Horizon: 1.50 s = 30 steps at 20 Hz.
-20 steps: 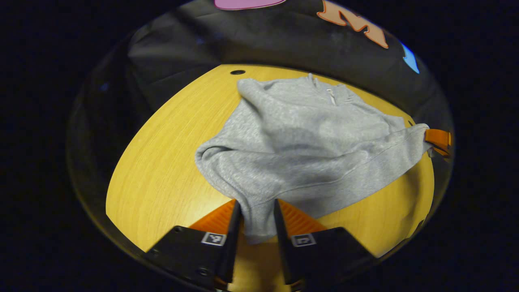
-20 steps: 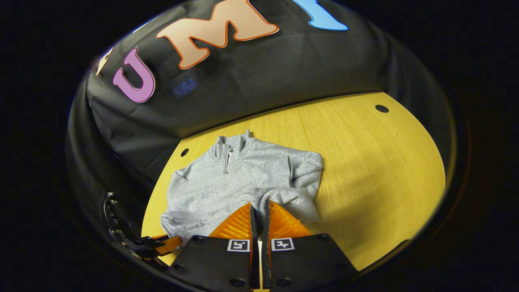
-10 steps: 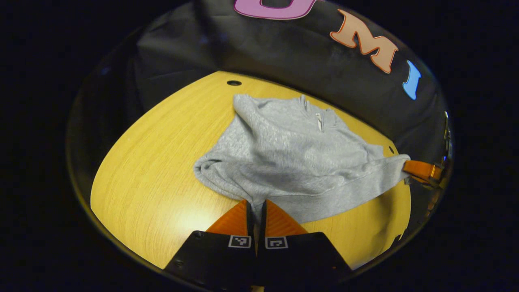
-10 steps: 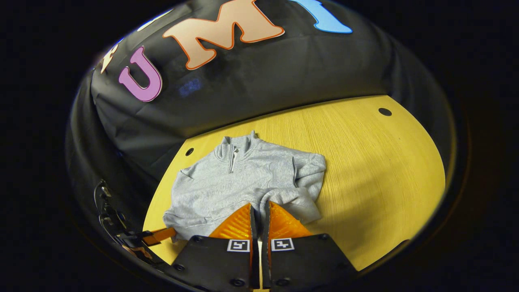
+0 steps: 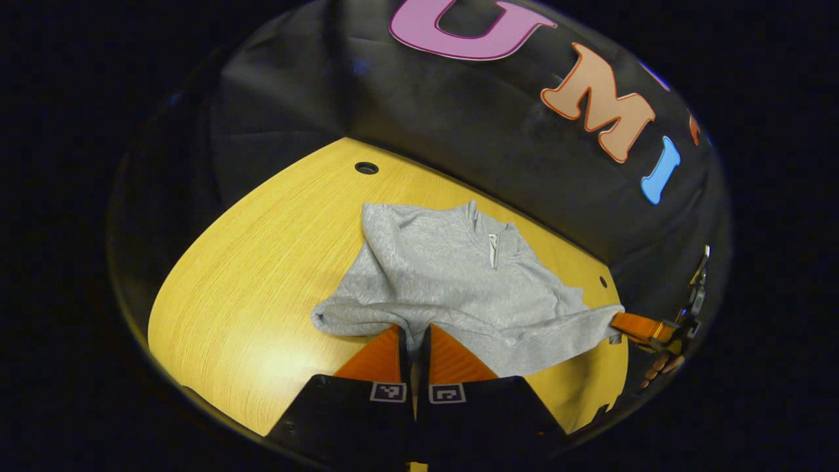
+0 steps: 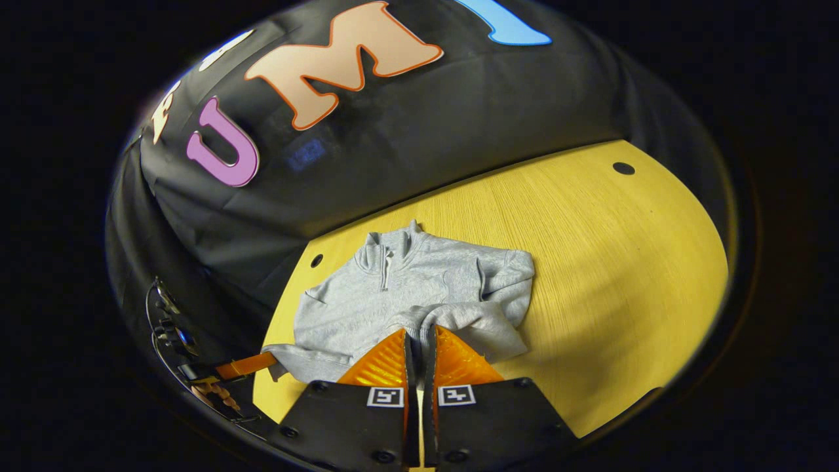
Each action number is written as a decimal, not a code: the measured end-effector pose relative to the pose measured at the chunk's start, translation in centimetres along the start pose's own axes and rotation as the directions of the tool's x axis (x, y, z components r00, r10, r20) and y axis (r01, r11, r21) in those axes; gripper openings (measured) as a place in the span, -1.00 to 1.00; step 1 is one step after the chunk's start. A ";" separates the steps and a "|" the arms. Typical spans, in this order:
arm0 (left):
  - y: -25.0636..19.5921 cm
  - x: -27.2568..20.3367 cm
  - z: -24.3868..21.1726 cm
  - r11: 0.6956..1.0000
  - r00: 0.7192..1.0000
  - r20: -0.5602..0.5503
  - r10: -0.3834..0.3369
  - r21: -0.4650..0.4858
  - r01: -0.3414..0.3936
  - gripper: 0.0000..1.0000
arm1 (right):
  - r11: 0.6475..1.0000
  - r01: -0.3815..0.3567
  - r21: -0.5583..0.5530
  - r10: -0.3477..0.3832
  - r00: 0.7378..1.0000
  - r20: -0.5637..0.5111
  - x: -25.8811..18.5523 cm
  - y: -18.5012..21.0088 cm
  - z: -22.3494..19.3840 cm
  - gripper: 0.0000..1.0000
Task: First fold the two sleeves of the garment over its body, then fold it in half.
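Observation:
A grey zip-neck sweatshirt (image 5: 452,275) lies on the yellow wooden table (image 5: 262,262), collar toward the booth wall, both sleeves folded in over its body. In the left gripper view my left gripper (image 5: 414,335) is shut on the near hem corner, and the right gripper (image 5: 639,326) holds the other hem corner at the far right. In the right gripper view my right gripper (image 6: 420,337) is shut on the hem of the sweatshirt (image 6: 400,295), and the left gripper (image 6: 246,366) pinches the hem at lower left. The hem hangs stretched between them, lifted off the table.
The table (image 6: 623,262) has bare wood to the right of the garment and small round holes (image 5: 366,168) (image 6: 623,168) near its far edge. The black cloth wall stands close behind the collar. A hand (image 5: 659,368) shows behind the far gripper.
My left gripper went from open around the hem to shut on it. Both grippers have risen and drawn back, so the garment looks smaller and its hem is lifted.

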<state>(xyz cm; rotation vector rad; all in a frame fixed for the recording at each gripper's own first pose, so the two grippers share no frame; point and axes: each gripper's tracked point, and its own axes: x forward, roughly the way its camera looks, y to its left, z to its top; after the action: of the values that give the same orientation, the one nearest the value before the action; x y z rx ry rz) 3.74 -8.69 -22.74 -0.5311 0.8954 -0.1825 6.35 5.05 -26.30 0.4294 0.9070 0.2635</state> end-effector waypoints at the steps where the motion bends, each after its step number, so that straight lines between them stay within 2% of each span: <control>1: 0.0 0.4 0.5 0.999 1.000 -0.018 -0.011 -0.051 0.010 -1.00 | 0.999 -0.010 0.034 0.010 1.000 -0.003 0.1 0.1 0.4 -0.90; 3: 0.1 2.1 1.3 0.988 0.999 -0.046 -0.025 -0.150 0.018 -1.00 | 0.993 -0.022 0.112 0.024 1.000 -0.012 0.7 -0.2 1.2 -0.91; 6: 0.7 4.2 2.4 0.970 0.994 -0.104 -0.037 -0.243 0.011 -1.00 | 0.973 -0.009 0.229 0.021 0.999 -0.049 2.9 -1.3 1.8 -0.90; 8: 1.2 5.7 2.8 0.952 0.988 -0.146 -0.052 -0.305 0.005 -1.00 | 0.953 0.014 0.303 0.012 0.997 -0.082 4.4 -2.1 1.6 -0.94; 10: 1.6 7.3 2.8 0.925 0.978 -0.199 -0.062 -0.380 -0.019 -1.00 | 0.939 0.049 0.339 -0.014 0.995 -0.103 6.2 -3.1 0.9 -0.84; 12: 1.6 8.7 3.2 0.888 0.973 -0.215 -0.079 -0.459 -0.029 -0.94 | 0.924 0.075 0.374 -0.042 0.995 -0.095 7.5 -4.0 1.1 -0.57; 13: 1.9 9.6 4.0 0.875 0.975 -0.206 -0.080 -0.484 -0.031 -0.82 | 0.916 0.069 0.395 -0.040 0.996 -0.082 8.1 -4.1 1.6 -0.51; 14: 1.5 9.6 4.5 0.867 0.978 -0.183 -0.096 -0.499 -0.008 -0.72 | 0.910 0.057 0.411 -0.038 0.998 -0.056 8.5 -3.7 2.2 -0.02; 15: 1.3 9.6 5.3 0.874 0.983 -0.156 -0.098 -0.486 0.010 -0.24 | 0.912 0.058 0.405 -0.048 0.998 -0.035 8.9 -3.6 2.8 0.48; 16: 1.0 9.7 6.0 0.888 0.987 -0.125 -0.098 -0.459 0.029 -0.09 | 0.923 0.064 0.380 -0.064 0.998 -0.013 8.4 -3.8 3.3 0.98; 17: 0.8 9.3 7.1 0.907 0.993 -0.085 -0.082 -0.420 0.039 0.25 | 0.937 0.070 0.344 -0.082 0.996 0.020 7.9 -3.9 4.0 0.84; 18: 0.9 9.1 8.6 0.933 0.998 -0.031 -0.058 -0.358 0.043 0.59 | 0.950 0.076 0.303 -0.104 0.992 0.075 6.9 -3.8 5.0 0.96; 19: 0.8 8.6 10.2 0.957 0.999 0.033 -0.034 -0.286 0.043 0.93 | 0.963 0.088 0.253 -0.126 0.982 0.138 6.0 -3.8 6.4 0.95; 21: -0.2 6.4 12.9 0.991 0.987 0.158 -0.012 -0.130 0.032 0.92 | 0.985 0.107 0.134 -0.140 0.952 0.271 2.5 -2.5 8.9 0.94; 22: -0.7 5.1 13.9 0.999 0.975 0.221 -0.002 -0.048 0.013 0.92 | 0.991 0.116 0.068 -0.132 0.934 0.332 0.5 -1.4 9.7 0.94; 23: -1.4 3.5 14.4 0.999 0.962 0.275 0.002 0.035 -0.012 0.92 | 0.991 0.133 0.005 -0.124 0.912 0.392 -1.6 -0.5 10.3 0.84; 24: -2.0 2.1 14.8 0.993 0.945 0.327 0.006 0.112 -0.045 0.92 | 0.987 0.154 -0.051 -0.115 0.887 0.448 -3.8 0.5 10.6 0.94; 26: -3.4 -1.0 14.8 0.968 0.904 0.426 -0.017 0.234 -0.092 0.92 | 0.969 0.194 -0.151 -0.083 0.836 0.543 -8.0 2.5 10.7 0.95; 28: -4.8 -3.4 13.9 0.947 0.869 0.494 -0.039 0.296 -0.126 0.90 | 0.950 0.224 -0.218 -0.046 0.791 0.610 -11.7 4.4 10.3 0.95; 30: -5.7 -5.1 12.9 0.933 0.843 0.536 -0.053 0.327 -0.150 0.89 | 0.934 0.251 -0.256 -0.012 0.735 0.677 -15.0 5.5 10.0 0.94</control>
<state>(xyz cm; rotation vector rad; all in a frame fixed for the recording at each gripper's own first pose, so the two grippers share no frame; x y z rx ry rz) 10.99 -7.04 -9.73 -0.1924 0.3063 -0.1340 5.31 1.54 -7.82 0.1129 0.1628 0.1052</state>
